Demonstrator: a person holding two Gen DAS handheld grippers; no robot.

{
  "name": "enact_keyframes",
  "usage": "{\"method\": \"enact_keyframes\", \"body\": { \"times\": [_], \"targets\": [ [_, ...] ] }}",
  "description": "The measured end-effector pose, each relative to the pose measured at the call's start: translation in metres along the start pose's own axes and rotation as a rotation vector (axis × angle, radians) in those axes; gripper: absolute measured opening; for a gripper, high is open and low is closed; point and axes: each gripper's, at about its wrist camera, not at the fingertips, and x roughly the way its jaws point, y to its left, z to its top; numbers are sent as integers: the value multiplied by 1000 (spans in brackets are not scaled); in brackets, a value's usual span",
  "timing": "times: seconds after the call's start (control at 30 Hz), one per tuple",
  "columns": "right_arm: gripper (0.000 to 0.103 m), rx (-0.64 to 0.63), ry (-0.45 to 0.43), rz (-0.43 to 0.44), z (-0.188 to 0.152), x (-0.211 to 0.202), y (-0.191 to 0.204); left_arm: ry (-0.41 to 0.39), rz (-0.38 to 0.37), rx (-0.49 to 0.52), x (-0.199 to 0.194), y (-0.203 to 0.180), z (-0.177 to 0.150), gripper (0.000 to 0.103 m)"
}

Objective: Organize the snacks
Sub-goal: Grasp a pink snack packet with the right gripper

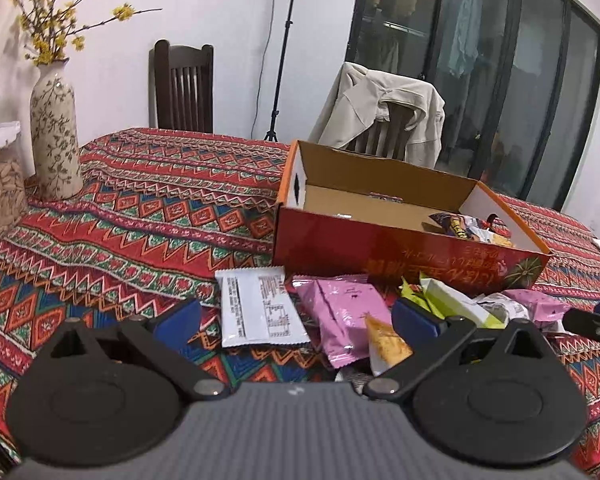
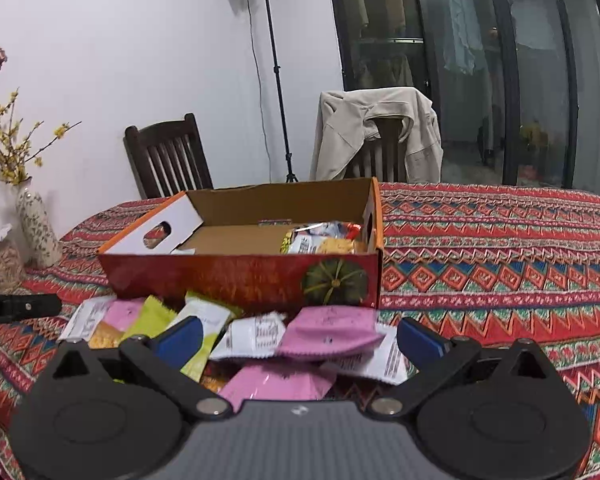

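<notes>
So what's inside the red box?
The red box holds a few snack packets bunched at one end; the rest shows bare cardboard floor. Its front wall hides whatever lies low behind it.

Glossy printed cardboard box [image 2: 240, 276] on woven patterned tablecloth [image 2: 500, 248]; crinkly plastic snack packets [image 2: 328, 336]; glazed ceramic vase [image 1: 54, 136].

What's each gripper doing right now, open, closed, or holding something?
Left gripper: open, holding nothing, above the snack packets.
Right gripper: open, holding nothing, above the pink packet.
</notes>
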Motion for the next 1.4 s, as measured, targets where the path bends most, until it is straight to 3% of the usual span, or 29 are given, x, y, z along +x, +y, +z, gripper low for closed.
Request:
{"method": "enact_keyframes", "body": {
  "times": [0.3,0.8,1.1,1.23,1.4],
  "targets": [
    [103,-27,-6,36,-8,3,7,-50,-5,-16,4,6,-7,103],
    [103,-9,-7,20,-13,9,5,-48,-6,-23,6,8,-10,103],
    [102,-22,33,0,-17,18,7,-45,-11,-27,6,8,-10,103],
    [95,-62,60,-5,-22,23,15,-46,-12,-28,6,8,-10,103],
    [93,-87,132,-15,-27,37,23,-46,-9,-33,5,9,-10,103]
  ]
}}
